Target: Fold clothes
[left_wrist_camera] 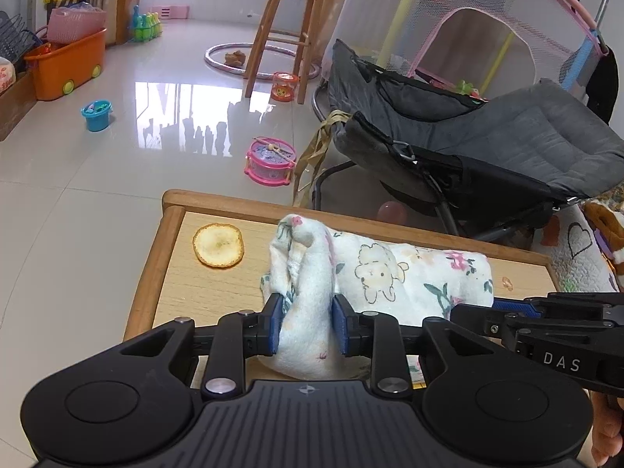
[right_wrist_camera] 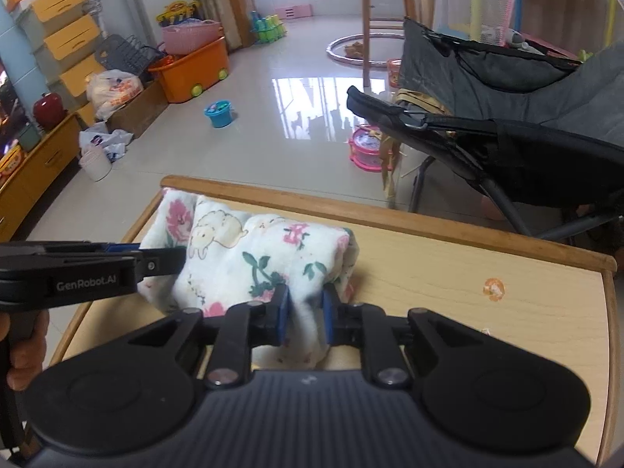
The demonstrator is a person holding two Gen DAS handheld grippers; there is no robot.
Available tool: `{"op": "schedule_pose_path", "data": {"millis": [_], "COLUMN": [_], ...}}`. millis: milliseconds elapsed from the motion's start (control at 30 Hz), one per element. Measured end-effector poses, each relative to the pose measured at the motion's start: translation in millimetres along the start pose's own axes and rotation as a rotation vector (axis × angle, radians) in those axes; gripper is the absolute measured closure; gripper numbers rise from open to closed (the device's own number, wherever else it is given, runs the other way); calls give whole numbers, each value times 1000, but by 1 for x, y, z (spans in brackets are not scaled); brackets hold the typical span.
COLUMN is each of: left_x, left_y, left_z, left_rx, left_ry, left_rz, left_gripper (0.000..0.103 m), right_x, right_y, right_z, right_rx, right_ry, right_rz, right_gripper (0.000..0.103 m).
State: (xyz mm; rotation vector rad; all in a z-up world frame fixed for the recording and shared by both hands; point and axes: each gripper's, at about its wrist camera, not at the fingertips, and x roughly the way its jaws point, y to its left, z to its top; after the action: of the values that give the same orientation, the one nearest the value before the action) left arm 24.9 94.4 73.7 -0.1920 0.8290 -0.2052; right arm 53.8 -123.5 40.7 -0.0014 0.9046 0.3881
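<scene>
While both grippers work low over it, the wooden table with its raised rim carries the whole job. Beyond its far edge stands a grey folding lounge chair, with a pink toy drum on the glossy tiled floor to its left.

Across the tabletop lies the garment, a white cloth printed with flowers and cartoon sheep, bundled into a thick roll parallel to the near edge. Its left end rises in a bunched peak; its right end stops short of the table's right half, which is bare wood.

The left gripper stands partly open, blue pads on either side of a fold of the garment at the left end; the cloth fills the gap and touches both pads. The right gripper stands narrower, pads pressed onto a pinched fold at the right end. Each gripper's fingers reach in from the side in the other's view.

A round yellow slice-shaped piece lies flat on the table, left of the garment and apart from it.
</scene>
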Motion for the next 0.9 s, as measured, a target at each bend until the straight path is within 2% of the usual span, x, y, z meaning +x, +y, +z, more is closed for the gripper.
{"op": "schedule_pose_path", "data": {"millis": [100, 167, 267, 500, 667, 767, 900], "left_x": [-1, -2, -6, -18, -35, -47, -74], "left_y": [2, 2, 0, -7, -6, -8, -18], "left_z": [-3, -4, -5, -5, -1, -1, -10], "left_rx": [-4, -5, -21, -29, -67, -75, -32], "left_ry": [4, 7, 5, 2, -22, -36, -86], "left_rz": [2, 21, 45, 83, 74, 90, 93], "left_gripper": [68, 61, 54, 54, 54, 54, 54], "right_x": [3, 3, 2, -8, -31, -48, -69], "right_y": [0, 0, 0, -3, -3, -8, -20], "right_z": [-2, -3, -4, -7, -7, -9, -20], "right_rx": [13, 16, 24, 54, 56, 74, 127], "right_ry": [3, 0, -6, -52, -138, -193, -256], "right_rz": [-4, -6, -4, -7, -35, -52, -69], "right_gripper": [86, 85, 82, 78, 67, 66, 64]}}
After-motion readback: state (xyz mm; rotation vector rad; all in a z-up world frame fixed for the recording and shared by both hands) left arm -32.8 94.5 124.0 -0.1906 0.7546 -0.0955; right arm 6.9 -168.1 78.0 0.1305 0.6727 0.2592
